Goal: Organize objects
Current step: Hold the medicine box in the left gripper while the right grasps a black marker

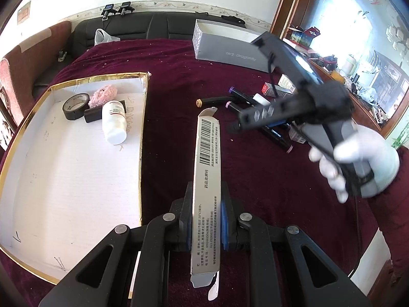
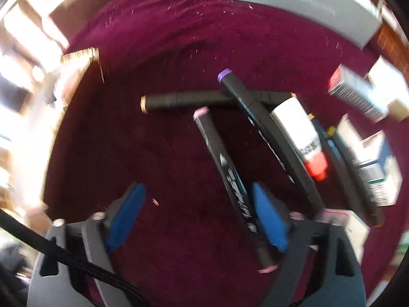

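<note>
In the gold-rimmed tray (image 1: 30, 138) lie tape roll (image 1: 75, 106), white bottle (image 1: 114, 122), pink puff (image 1: 103, 95).

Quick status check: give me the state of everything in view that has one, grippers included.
left gripper: shut on the long carton.
long carton: held, both end flaps open.
right gripper: open, above the markers.
pink-capped marker: lying on the cloth, between the jaws, not pinched.
white bottle: on its side in the tray, capped.
tape roll: in the tray, leaning.
gold-edged tray: open, partly filled.
grey box: lidless.
</note>
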`<state>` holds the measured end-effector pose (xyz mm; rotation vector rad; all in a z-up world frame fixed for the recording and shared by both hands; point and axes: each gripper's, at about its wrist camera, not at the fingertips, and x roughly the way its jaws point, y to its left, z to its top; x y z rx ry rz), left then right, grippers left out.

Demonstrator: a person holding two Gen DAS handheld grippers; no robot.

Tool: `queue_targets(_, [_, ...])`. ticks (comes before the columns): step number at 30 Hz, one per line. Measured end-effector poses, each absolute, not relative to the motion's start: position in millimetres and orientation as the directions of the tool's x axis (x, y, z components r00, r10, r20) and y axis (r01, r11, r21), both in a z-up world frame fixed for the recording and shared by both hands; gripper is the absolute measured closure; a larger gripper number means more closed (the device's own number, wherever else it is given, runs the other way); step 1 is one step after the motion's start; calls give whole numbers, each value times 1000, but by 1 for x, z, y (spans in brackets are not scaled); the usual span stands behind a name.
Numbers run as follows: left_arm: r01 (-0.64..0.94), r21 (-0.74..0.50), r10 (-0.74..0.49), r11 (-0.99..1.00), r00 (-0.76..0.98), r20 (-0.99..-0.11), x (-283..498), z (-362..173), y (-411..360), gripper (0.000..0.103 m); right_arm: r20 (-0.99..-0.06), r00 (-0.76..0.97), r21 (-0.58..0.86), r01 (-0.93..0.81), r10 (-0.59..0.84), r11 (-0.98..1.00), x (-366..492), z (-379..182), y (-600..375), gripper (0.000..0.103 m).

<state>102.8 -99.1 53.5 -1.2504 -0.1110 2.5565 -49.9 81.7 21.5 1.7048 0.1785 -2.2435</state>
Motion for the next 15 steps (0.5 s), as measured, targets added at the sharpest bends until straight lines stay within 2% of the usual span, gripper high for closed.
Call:
queue_targets(2, [-227,-197,295,-954,-579,-760,104,53,-99,89,-956,-279,-10,337,-90,-941,-45,21,77,38])
queue_targets(3, [-227,-197,295,-954,-580,-759,104,53,-99,89,-954,-286,-8,331,-93,-943,-44,23,77,41])
queue_targets(5, [-227,-195,294,-954,-585,-756,106,55,-100,89,-949,-302,-2,300,-93,-954,-44,27,80,55])
queue_targets(6, [-227,-196,294,-954,-589,-753,107,55,-100,89,-947,-309,-2,286,-90,-958,-44,28,83,63])
queue_targets(7, [-224,-198,294,-954,-591,-751,109,56,-102,89,-945,-318,-7,267,-81,-964,-45,30,86,78])
queue_targets(8, [-221,-200,294,-955,-593,-750,110,57,-103,89,-945,-316,3,245,-83,-970,-45,32,90,89])
queue_targets(15, [-211,-199,288,-957,-612,-737,122,64,-112,89,-933,-327,100,167,-151,-981,-26,37,116,91])
